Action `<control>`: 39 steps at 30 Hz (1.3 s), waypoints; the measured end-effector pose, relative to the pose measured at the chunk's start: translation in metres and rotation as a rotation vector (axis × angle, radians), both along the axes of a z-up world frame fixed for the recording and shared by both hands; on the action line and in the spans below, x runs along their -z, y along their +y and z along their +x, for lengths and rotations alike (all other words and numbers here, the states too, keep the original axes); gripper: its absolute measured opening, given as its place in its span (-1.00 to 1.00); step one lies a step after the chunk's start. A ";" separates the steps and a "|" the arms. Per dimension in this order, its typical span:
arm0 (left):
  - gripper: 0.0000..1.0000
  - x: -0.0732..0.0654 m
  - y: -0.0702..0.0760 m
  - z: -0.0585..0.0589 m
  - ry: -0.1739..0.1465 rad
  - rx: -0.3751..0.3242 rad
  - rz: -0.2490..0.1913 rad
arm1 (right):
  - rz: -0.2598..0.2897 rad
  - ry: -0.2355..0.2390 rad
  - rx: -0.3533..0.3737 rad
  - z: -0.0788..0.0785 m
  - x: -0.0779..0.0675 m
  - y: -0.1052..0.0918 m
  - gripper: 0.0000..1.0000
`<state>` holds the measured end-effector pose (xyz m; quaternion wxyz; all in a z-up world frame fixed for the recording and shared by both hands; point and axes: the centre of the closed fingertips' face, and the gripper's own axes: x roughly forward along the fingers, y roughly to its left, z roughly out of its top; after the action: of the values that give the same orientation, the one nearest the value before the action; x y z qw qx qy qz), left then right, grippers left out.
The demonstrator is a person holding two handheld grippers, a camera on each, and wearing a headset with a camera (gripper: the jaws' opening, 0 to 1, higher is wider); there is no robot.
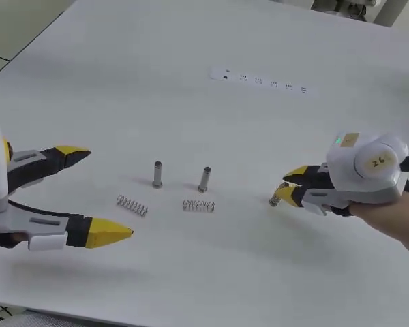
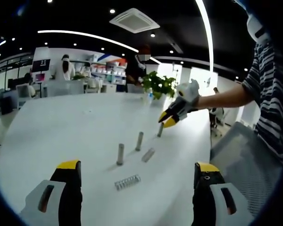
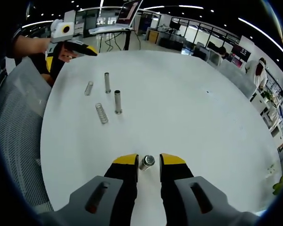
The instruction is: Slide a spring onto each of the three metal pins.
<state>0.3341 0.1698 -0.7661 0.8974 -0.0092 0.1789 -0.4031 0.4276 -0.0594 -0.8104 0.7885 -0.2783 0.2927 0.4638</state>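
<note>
Holding my left tongs (image 1: 109, 193) wide open, empty. Right gripper view: my right tongs (image 3: 149, 159) narrowly bracket 1 pin (image 3: 146, 163); I cannot tell if it's gripped. Head view adds 2 standing pins (image 1: 157, 174), 2 springs (image 1: 131, 205) lying on the table (image 1: 191, 279).

It was an open-plan office: a broad white table (image 1: 191, 41), far shelves (image 2: 101, 75), a ceiling air-conditioner (image 2: 134, 20), a potted plant (image 2: 158, 84).

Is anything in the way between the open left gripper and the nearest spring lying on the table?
Nothing visible does. Bare white table lies between the left gripper and the nearest spring; the two upright pins stand beyond it.
</note>
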 end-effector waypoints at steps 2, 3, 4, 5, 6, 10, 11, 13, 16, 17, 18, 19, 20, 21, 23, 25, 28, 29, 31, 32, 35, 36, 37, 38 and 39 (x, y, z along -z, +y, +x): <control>0.93 0.000 0.000 0.000 -0.001 -0.001 0.002 | 0.034 0.010 0.028 0.000 -0.002 -0.002 -0.68; 0.93 -0.001 0.001 0.000 -0.001 -0.001 0.000 | 0.034 0.008 0.032 0.001 -0.002 -0.004 -0.68; 0.93 -0.001 0.001 0.001 -0.001 -0.001 -0.002 | 0.043 0.011 0.045 0.000 -0.003 -0.006 -0.67; 0.93 -0.001 0.001 0.001 -0.001 -0.002 -0.002 | 0.051 0.018 0.057 0.000 -0.004 -0.007 -0.66; 0.93 -0.001 0.001 0.001 -0.002 -0.003 -0.002 | 0.062 0.020 0.065 -0.001 -0.005 -0.007 -0.66; 0.93 -0.004 0.000 0.002 -0.005 -0.002 -0.002 | 0.127 0.043 0.113 -0.005 -0.011 -0.008 -0.65; 0.93 -0.004 0.000 0.002 -0.006 -0.002 -0.003 | 0.141 0.048 0.126 -0.007 -0.013 -0.009 -0.64; 0.93 -0.005 -0.001 0.002 -0.008 -0.001 -0.004 | 0.174 0.061 0.148 -0.009 -0.015 -0.010 -0.64; 0.93 -0.005 -0.001 0.003 -0.009 -0.002 -0.004 | 0.210 0.073 0.174 -0.011 -0.017 -0.011 -0.64; 0.93 -0.006 -0.001 0.003 -0.009 -0.002 -0.005 | 0.222 0.080 0.183 -0.012 -0.017 -0.012 -0.64; 0.93 -0.005 -0.001 0.004 -0.009 -0.002 -0.005 | 0.222 0.083 0.189 -0.012 -0.016 -0.014 -0.63; 0.93 -0.005 -0.002 0.003 -0.008 -0.001 -0.004 | 0.213 0.081 0.207 -0.012 -0.014 -0.017 -0.62; 0.93 -0.005 -0.002 0.003 -0.007 0.001 -0.004 | 0.207 0.078 0.210 -0.013 -0.013 -0.018 -0.60; 0.93 -0.004 -0.002 0.003 -0.004 0.002 -0.004 | 0.208 0.080 0.216 -0.015 -0.012 -0.020 -0.60; 0.94 -0.003 -0.002 0.003 -0.003 0.001 0.001 | 0.213 0.085 0.224 -0.018 -0.010 -0.022 -0.60; 0.93 -0.004 -0.002 0.004 -0.003 0.000 -0.002 | 0.217 0.096 0.231 -0.020 -0.008 -0.025 -0.60; 0.94 -0.004 -0.003 0.005 -0.003 0.001 -0.002 | 0.248 0.121 0.254 -0.022 -0.005 -0.028 -0.60; 0.94 -0.004 -0.003 0.005 -0.003 0.001 -0.001 | 0.255 0.128 0.260 -0.023 -0.005 -0.028 -0.60; 0.93 -0.004 -0.002 0.006 -0.003 0.002 -0.004 | 0.267 0.136 0.273 -0.024 -0.004 -0.029 -0.60; 0.93 -0.004 -0.003 0.006 -0.004 0.003 -0.004 | 0.270 0.139 0.274 -0.025 -0.004 -0.029 -0.60; 0.93 -0.004 -0.003 0.005 -0.001 0.007 0.000 | 0.272 0.145 0.272 -0.028 -0.003 -0.027 -0.60; 0.93 -0.005 -0.003 0.005 -0.002 0.007 0.000 | 0.266 0.147 0.273 -0.028 -0.002 -0.027 -0.60; 0.93 -0.005 -0.003 0.005 -0.001 0.007 -0.001 | 0.250 0.144 0.274 -0.029 0.000 -0.028 -0.59; 0.93 -0.005 -0.003 0.006 -0.001 0.005 -0.001 | 0.247 0.141 0.271 -0.030 0.001 -0.028 -0.59; 0.93 -0.005 -0.002 0.006 -0.002 0.003 0.000 | 0.249 0.144 0.270 -0.030 0.001 -0.028 -0.60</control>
<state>0.3399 0.1678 -0.7614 0.8971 -0.0087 0.1781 -0.4044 0.3971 -0.0871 -0.8113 0.8490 -0.1027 0.3235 0.4050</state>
